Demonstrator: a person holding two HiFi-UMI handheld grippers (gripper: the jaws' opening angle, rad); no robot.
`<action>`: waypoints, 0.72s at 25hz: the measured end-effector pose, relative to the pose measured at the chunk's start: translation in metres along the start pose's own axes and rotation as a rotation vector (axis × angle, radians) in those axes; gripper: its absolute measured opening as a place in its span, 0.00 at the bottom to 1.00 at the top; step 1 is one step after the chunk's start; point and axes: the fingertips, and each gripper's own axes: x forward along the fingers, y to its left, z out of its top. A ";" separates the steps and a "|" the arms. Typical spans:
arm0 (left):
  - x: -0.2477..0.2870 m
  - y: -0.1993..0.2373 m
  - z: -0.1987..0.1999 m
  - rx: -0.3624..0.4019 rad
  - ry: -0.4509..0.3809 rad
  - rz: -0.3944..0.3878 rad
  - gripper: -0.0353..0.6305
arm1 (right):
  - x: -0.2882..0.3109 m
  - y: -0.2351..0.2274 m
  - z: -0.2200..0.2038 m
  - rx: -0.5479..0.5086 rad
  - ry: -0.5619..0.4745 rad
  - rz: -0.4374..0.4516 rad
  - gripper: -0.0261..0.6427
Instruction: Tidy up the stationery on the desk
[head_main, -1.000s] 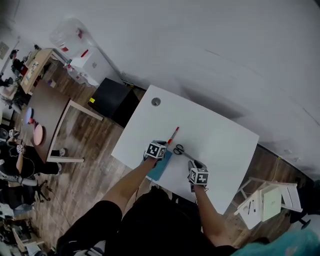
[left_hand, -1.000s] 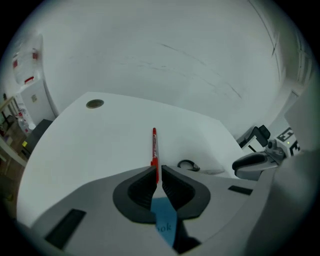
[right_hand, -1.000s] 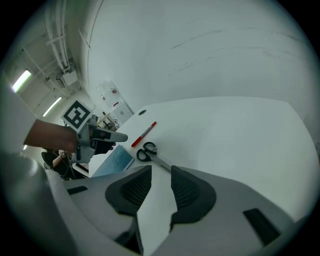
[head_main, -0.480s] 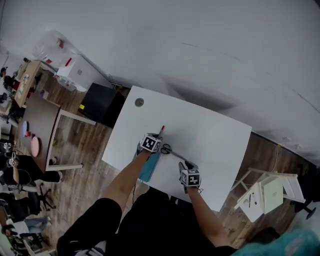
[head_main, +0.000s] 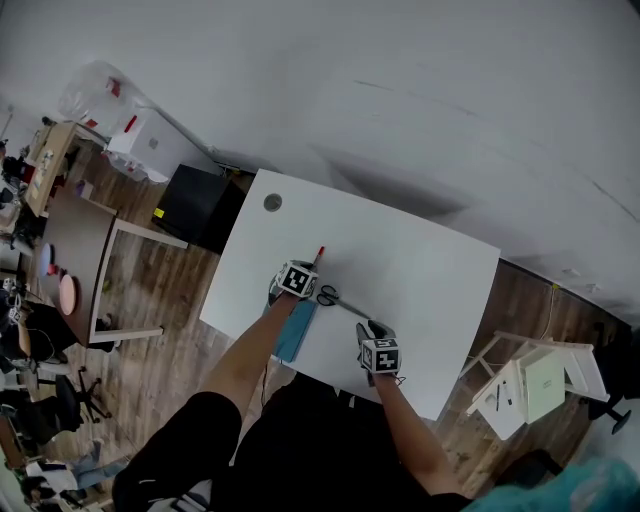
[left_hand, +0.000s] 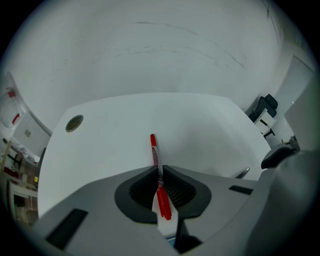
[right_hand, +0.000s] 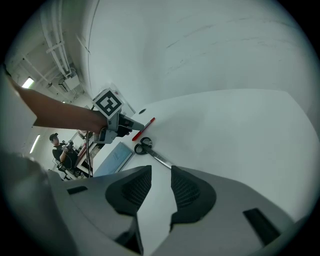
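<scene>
Left tongs clamped on the red pen, right tongs idle.
We see the left pair has just been closing. The pen is pinched between its pads, far end poking out over the white surface; we can't tell if it touches. Our right tongs hang spread, nothing between them, low over the surface's near side. Scissors lie flat between the two grippers. A blue notebook lies just beside the left one, at the surface's edge.
</scene>
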 end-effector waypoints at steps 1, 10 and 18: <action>0.001 0.000 0.002 -0.002 -0.011 -0.002 0.11 | -0.001 0.000 0.000 0.002 -0.004 -0.001 0.24; 0.005 0.000 0.022 0.014 -0.081 0.035 0.22 | -0.014 -0.006 -0.019 0.022 -0.003 -0.016 0.24; 0.017 0.001 0.019 -0.001 -0.049 0.050 0.24 | -0.024 -0.012 -0.032 0.023 -0.004 -0.020 0.24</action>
